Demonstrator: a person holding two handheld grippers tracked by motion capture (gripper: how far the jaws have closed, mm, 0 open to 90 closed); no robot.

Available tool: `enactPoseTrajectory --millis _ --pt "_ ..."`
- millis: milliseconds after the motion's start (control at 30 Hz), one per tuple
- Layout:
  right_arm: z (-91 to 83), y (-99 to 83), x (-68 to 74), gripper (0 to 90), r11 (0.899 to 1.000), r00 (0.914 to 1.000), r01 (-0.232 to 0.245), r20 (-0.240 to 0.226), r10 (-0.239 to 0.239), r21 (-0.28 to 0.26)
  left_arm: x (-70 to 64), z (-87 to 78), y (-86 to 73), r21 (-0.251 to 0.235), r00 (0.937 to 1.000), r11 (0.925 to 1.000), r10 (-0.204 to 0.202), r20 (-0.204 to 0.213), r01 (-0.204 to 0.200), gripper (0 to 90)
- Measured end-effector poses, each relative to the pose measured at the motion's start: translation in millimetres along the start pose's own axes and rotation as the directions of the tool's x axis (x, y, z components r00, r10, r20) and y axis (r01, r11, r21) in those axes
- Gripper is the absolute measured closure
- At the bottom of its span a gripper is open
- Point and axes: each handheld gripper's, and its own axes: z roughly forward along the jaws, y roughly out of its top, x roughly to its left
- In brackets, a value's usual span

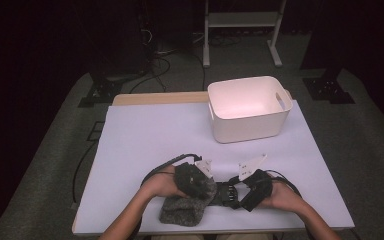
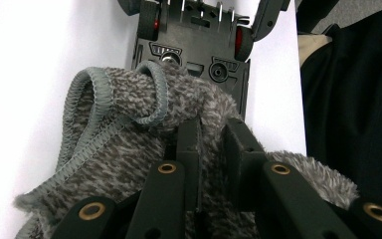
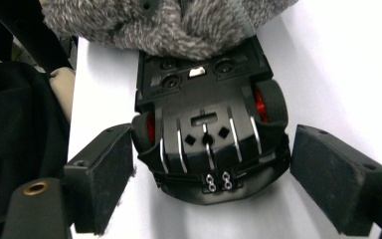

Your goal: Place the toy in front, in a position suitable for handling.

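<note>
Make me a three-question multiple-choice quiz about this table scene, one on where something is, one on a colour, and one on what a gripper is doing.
1. Where is the white bin?
A. At the far right of the table
B. At the near left corner
C. On the floor

2. What colour are the toy car wheel hubs?
A. Yellow
B. Red
C. Blue

3. How does the right gripper stand?
A. Shut on the bin
B. Shut on the pouch
C. Open, jaws either side of the car

Answers: 1 A, the high view shows it at the far right; 2 B, red shows inside the wheels; 3 C, gaps show beside the car, while the left gripper pinches the grey fuzzy pouch.
</note>
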Motion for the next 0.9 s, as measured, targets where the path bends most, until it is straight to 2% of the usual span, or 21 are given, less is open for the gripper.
enactPoseTrajectory --millis 200,467,633,700,900 --pt "-1.2 7.1 -6.3 16.5 0.999 0.9977 -0.050 -0.046 0.050 0.008 -1.0 0.9 0.3 -0.004 0.9999 1.0000 0.005 0.009 -0.005 78.7" --pt "2.9 14.4 -17.6 16.7 0.994 0.9908 -0.111 -0.075 0.112 0.013 -2.3 1.6 0.5 -0.007 0.9999 0.9999 0.008 0.013 -0.008 78.7" --pt "11.4 17.3 -20.6 17.0 0.992 0.9875 -0.120 -0.100 0.122 0.028 -2.4 1.5 0.1 -0.008 0.9998 0.9999 0.012 0.016 -0.012 78.7" --pt "14.3 17.2 -22.8 17.2 0.988 0.9814 -0.149 -0.117 0.152 0.037 -2.1 1.3 -0.4 -0.011 0.9998 0.9999 0.007 0.021 -0.007 78.5" --pt "16.5 11.7 -25.6 22.9 0.982 0.9682 -0.189 -0.163 0.190 0.022 0.0 -2.1 -0.6 -0.011 0.9997 0.9999 -0.003 0.023 0.003 78.2"
